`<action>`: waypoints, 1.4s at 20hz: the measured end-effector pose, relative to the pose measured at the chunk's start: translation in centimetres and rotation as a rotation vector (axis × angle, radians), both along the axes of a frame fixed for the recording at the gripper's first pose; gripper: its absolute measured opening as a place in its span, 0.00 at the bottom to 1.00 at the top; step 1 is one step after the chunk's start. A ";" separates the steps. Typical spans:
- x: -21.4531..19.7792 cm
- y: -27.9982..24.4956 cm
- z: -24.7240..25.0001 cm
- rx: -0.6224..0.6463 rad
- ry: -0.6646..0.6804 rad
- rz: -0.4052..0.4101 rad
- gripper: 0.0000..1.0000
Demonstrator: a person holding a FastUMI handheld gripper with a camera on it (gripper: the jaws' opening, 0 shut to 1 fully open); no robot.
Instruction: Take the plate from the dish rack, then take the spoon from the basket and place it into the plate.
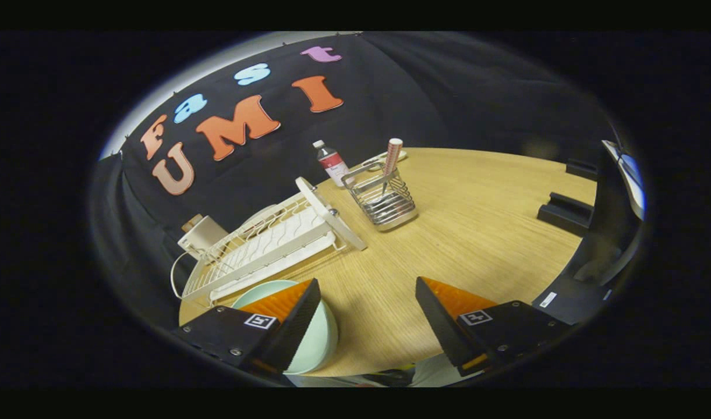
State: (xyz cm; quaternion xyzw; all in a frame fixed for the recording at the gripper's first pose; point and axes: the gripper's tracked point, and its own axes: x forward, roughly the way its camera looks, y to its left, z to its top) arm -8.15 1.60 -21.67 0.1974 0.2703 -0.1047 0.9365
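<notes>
Plate (320, 343) round, glossy – gripper (367, 302) open

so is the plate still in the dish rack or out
Out. The plate lies on the table in front of the dish rack, partly under one finger of the open claw, which grips nothing.

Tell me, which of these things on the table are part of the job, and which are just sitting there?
Part of the job: mint plate on the table under one finger of the open gripper; white dish rack; wire basket beyond the fingers; spoon standing in it.

Just lying about: small bottle; white box behind the rack.
</notes>
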 end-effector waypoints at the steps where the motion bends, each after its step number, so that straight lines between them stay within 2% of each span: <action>1: 0.2 -0.6 0.5 -0.030 -0.013 0.005 0.99; 5: 1.4 -3.0 2.6 -0.160 -0.069 0.029 0.99; 10: 3.9 -6.0 5.4 -0.336 -0.158 0.017 0.99; 15: 7.3 -6.8 8.0 -0.362 -0.315 0.029 0.98; 20: 10.9 -7.0 9.2 -0.399 -0.382 0.076 0.97; 22: 12.0 -6.9 9.1 -0.397 -0.393 0.089 0.91; 26: 13.0 -6.7 8.1 -0.399 -0.381 0.101 0.73; 27: 13.2 -6.8 8.0 -0.398 -0.384 0.097 0.64; 28: 13.4 -6.8 7.9 -0.396 -0.382 0.092 0.58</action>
